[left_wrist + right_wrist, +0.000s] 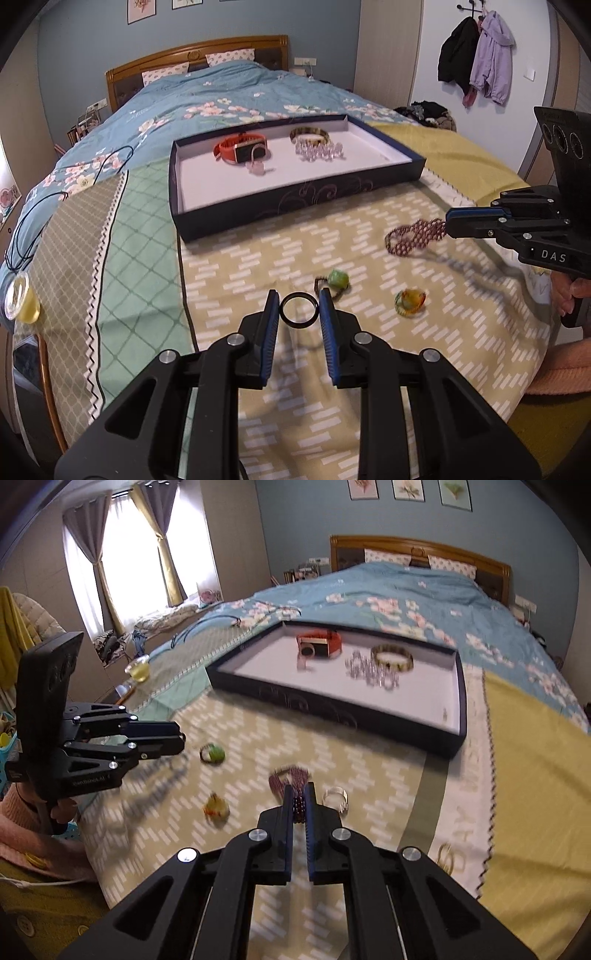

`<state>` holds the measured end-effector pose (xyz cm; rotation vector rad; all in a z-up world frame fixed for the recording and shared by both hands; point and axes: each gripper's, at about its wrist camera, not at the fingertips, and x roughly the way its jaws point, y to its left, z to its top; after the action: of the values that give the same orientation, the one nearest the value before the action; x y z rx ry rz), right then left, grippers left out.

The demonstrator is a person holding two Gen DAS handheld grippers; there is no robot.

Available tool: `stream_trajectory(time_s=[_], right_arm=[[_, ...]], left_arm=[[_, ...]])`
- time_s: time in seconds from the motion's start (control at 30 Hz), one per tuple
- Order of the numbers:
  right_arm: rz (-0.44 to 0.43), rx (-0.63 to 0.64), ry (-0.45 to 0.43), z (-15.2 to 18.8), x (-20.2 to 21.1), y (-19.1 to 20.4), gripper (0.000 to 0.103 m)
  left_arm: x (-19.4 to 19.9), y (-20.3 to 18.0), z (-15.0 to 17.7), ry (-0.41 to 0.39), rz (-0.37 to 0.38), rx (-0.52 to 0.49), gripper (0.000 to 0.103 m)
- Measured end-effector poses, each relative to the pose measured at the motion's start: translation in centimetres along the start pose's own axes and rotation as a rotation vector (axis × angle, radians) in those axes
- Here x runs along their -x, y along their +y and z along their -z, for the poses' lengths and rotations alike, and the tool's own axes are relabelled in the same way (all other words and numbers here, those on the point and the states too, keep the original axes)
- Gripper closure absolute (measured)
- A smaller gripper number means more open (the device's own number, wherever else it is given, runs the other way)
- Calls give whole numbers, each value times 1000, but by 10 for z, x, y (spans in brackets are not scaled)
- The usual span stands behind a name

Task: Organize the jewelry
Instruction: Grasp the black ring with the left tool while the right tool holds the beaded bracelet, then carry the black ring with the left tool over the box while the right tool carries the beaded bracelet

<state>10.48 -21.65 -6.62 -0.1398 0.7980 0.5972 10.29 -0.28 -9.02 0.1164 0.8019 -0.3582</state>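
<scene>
Risk entry: left gripper (299,308) pinches black ring (299,309) edge-on, right gripper (299,805) clamps dangling purple beaded bracelet (413,236); either may slip short of the far tray (295,199).

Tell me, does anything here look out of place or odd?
Only unsorted jewelry: a green ring, an amber ring and a silver ring lie loose on the bedspread instead of in the tray. A cup sits near the bed's edge.

Jackets (476,55) on wall hooks, curtained window (129,557), yellowish cup (20,302) at the bed's edge, three framed prints (406,489)
</scene>
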Motion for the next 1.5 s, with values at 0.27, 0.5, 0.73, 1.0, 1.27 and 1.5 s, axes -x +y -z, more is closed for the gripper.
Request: stream_trajectory(time_s=[0.27, 0.5, 0.73, 1.0, 1.27, 1.5], right_arm=[[17, 62, -63, -28, 11, 3, 99], [33, 94, -110, -51, 17, -2, 101], [20, 105, -143, -72, 14, -8, 101], [8, 95, -165, -93, 7, -16, 101], [3, 48, -162, -117, -14, -34, 101], [-14, 1, -129, -130, -42, -47, 101]], left_arm=[[8, 2, -20, -65, 2, -14, 81], [8, 5, -42, -104, -5, -30, 81], [1, 11, -65, -125, -11, -30, 81], [-12, 24, -86, -132, -5, -4, 81], [-35, 30, -101, -98, -26, -16, 81], [-56, 32, -111, -68, -36, -22, 81]])
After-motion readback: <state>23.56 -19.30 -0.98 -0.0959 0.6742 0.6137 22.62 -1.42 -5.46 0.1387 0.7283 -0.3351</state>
